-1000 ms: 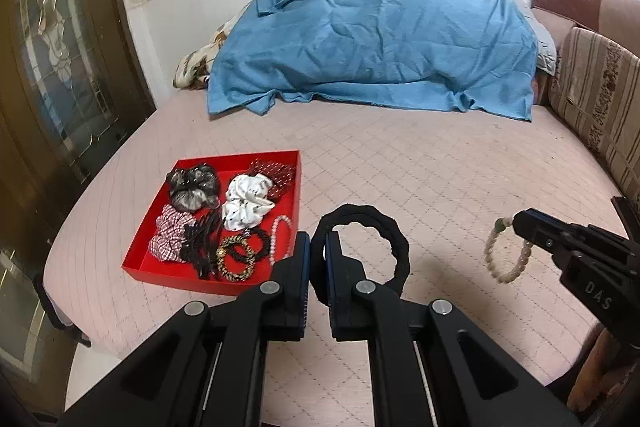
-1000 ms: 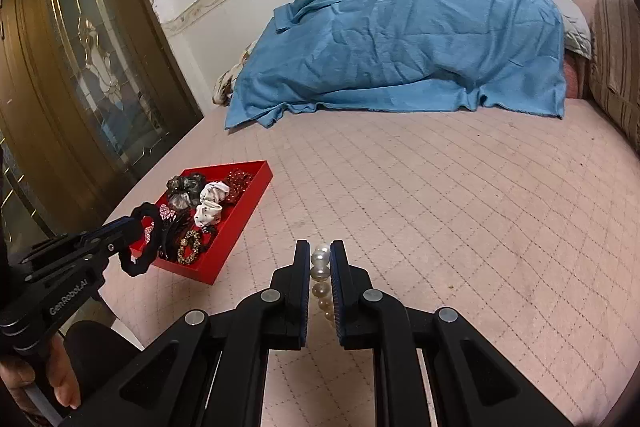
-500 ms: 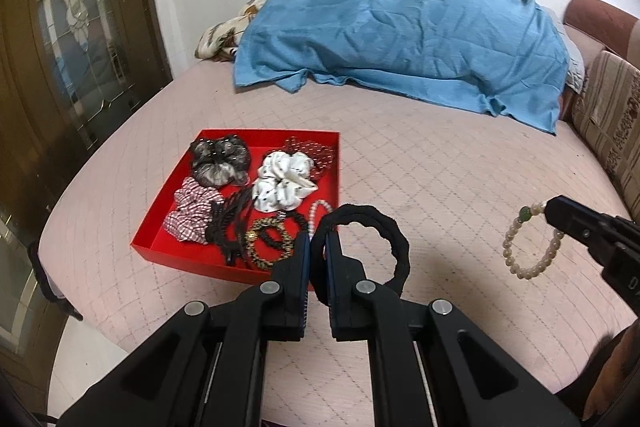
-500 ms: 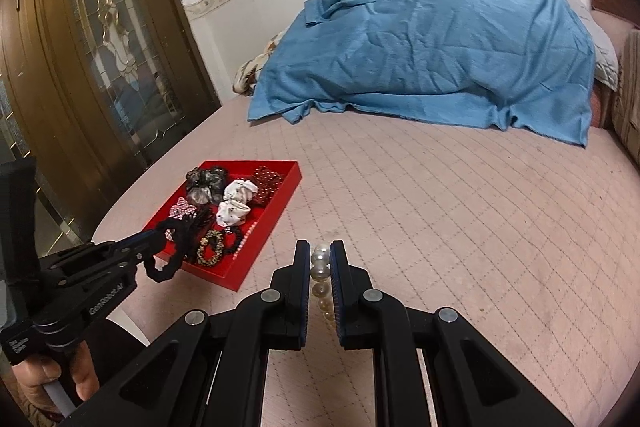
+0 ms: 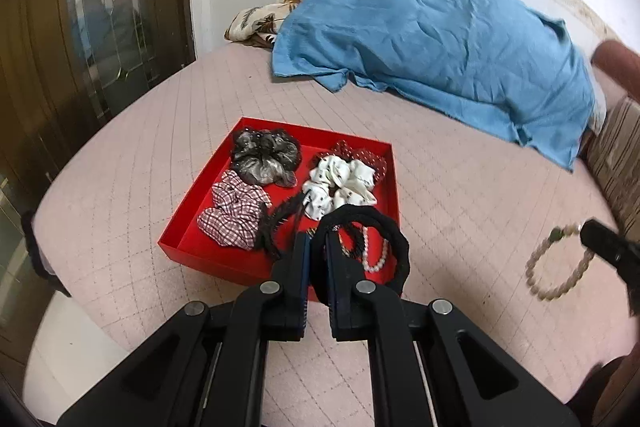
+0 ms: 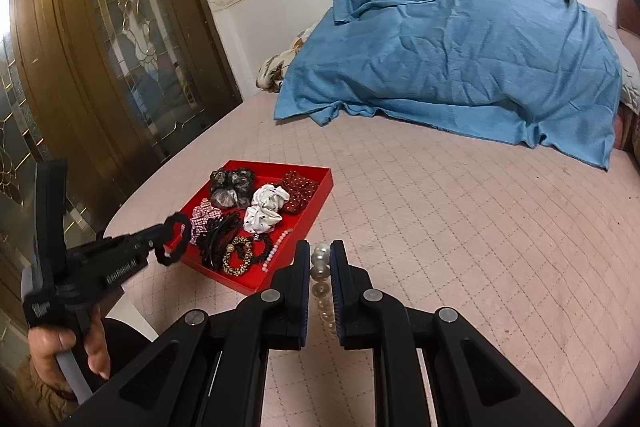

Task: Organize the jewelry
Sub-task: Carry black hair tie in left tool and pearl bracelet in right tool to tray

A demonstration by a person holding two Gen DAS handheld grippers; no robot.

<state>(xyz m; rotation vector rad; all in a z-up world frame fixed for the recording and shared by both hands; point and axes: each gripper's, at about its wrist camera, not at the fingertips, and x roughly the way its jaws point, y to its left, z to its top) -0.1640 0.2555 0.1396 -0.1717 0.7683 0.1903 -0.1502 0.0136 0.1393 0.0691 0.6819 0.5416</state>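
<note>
A red tray (image 5: 182, 211) (image 6: 320, 201) lies on the pink quilted bed and holds several scrunchies, a black hair claw (image 6: 218, 235), a beaded bracelet (image 6: 238, 255) and a pink bead string (image 5: 376, 257). My left gripper (image 5: 319, 241) is shut on a black wavy hair ring (image 5: 394, 239) and holds it over the tray's near right corner; it also shows in the right wrist view (image 6: 160, 233). My right gripper (image 6: 320, 253) is shut on a pearl bead bracelet (image 6: 320, 267), right of the tray; the bracelet hangs from it in the left wrist view (image 5: 556, 275).
A blue sheet (image 6: 460, 59) covers a mound at the far side of the bed. A dark wooden door with glass (image 6: 100, 47) stands left. Striped cushions (image 5: 616, 155) lie at the right edge. The bed's near left edge drops to the floor (image 5: 72, 331).
Both grippers have moved left and forward toward the tray. The black ring now hangs over the tray's near corner; the pearl bracelet has come closer to the tray's right side.
</note>
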